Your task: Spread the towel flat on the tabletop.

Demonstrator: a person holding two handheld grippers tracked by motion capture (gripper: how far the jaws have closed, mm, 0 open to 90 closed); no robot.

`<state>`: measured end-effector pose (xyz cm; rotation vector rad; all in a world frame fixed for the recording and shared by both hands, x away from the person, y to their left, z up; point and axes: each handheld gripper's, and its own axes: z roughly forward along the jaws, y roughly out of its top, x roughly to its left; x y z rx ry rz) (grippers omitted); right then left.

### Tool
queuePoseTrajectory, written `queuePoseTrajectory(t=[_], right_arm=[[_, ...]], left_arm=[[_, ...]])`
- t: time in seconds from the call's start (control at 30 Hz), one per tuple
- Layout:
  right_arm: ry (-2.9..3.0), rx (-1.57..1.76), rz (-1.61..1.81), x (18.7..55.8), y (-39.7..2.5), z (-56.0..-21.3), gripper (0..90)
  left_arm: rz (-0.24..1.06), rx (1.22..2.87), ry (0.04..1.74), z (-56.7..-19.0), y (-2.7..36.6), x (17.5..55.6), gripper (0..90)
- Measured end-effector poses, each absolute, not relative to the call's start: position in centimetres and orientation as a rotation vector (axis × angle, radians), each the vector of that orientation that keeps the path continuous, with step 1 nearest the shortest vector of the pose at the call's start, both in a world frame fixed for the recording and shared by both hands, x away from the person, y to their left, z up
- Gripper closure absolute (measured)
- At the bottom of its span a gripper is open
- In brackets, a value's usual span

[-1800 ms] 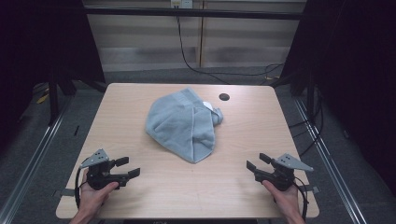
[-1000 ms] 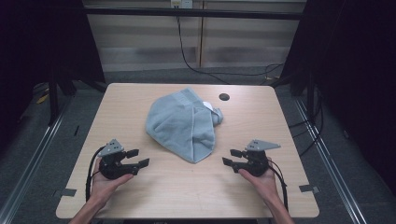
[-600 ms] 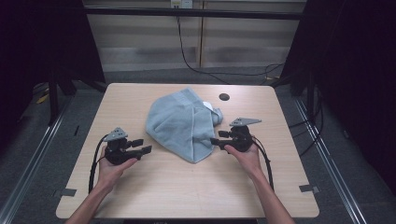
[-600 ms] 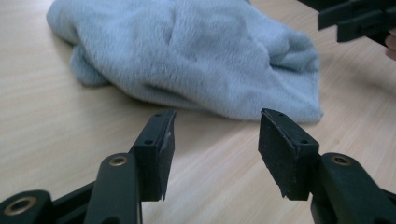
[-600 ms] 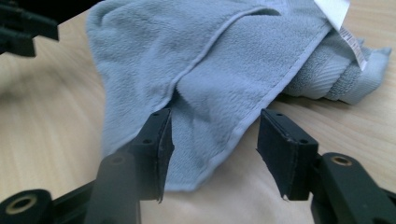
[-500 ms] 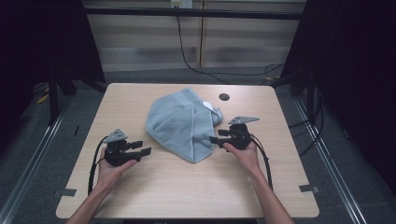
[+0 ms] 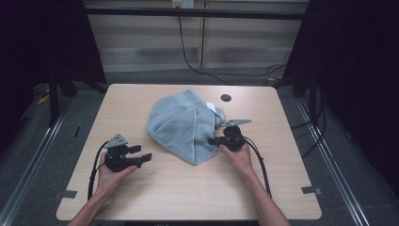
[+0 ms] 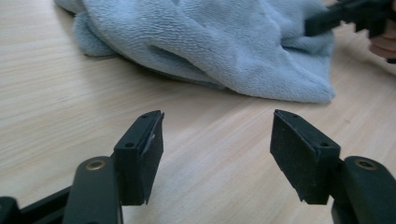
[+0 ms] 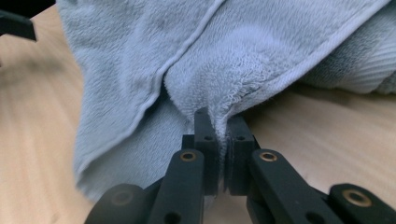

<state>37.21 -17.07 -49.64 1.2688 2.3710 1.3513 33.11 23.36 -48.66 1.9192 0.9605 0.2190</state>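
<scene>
Grey-blue terry towel (image 7: 184, 126) lay crumpled at the middle of the wooden table (image 7: 188, 188), a little toward the far side. At its right edge the right gripper (image 7: 214, 140) had its jaws pinched tight on a fold of the towel's hem, which the right gripper view showed squeezed between them. Nearer and to the left, the left gripper (image 7: 141, 153) sat with its jaws spread wide over bare wood, near the towel but apart from it.
</scene>
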Motion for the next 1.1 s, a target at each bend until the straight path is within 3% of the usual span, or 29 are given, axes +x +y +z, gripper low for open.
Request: queuePoseTrajectory(t=[0.6,0.67,0.7,0.73,0.93,0.97,1.0,1.03,1.1], right_arm=[[2.468,1.240,1.321,29.0,-20.2,-48.8,84.9],[2.469,1.228,1.316,27.9,-20.8,-48.7,83.3],[2.481,1.220,1.325,27.2,-21.3,-48.7,84.6],[2.481,1.220,1.325,27.2,-21.3,-48.7,84.6],[2.462,1.237,1.300,27.2,-21.8,-49.4,82.9],[2.462,1.237,1.300,27.2,-21.8,-49.4,82.9],[2.462,1.240,1.294,27.3,-21.8,-49.4,82.8],[2.449,1.252,1.297,27.3,-21.8,-49.4,80.5],[2.445,1.257,1.301,27.3,-21.9,-49.4,79.9]], left_arm=[[0.180,1.896,0.886,-47.1,21.2,33.4,33.8],[0.171,1.896,0.850,-46.6,20.6,33.6,37.0],[0.130,1.889,0.793,-46.4,19.9,33.7,48.7],[0.130,1.889,0.793,-46.4,19.9,33.7,52.1],[0.099,2.020,0.735,-48.2,15.9,34.0,47.2],[0.099,2.020,0.735,-48.2,15.9,34.0,54.1],[0.125,2.060,0.727,-48.5,15.7,33.9,54.1],[0.126,2.095,0.711,-48.9,15.9,33.7,71.2],[0.106,2.102,0.718,-49.0,16.1,33.7,75.3]])
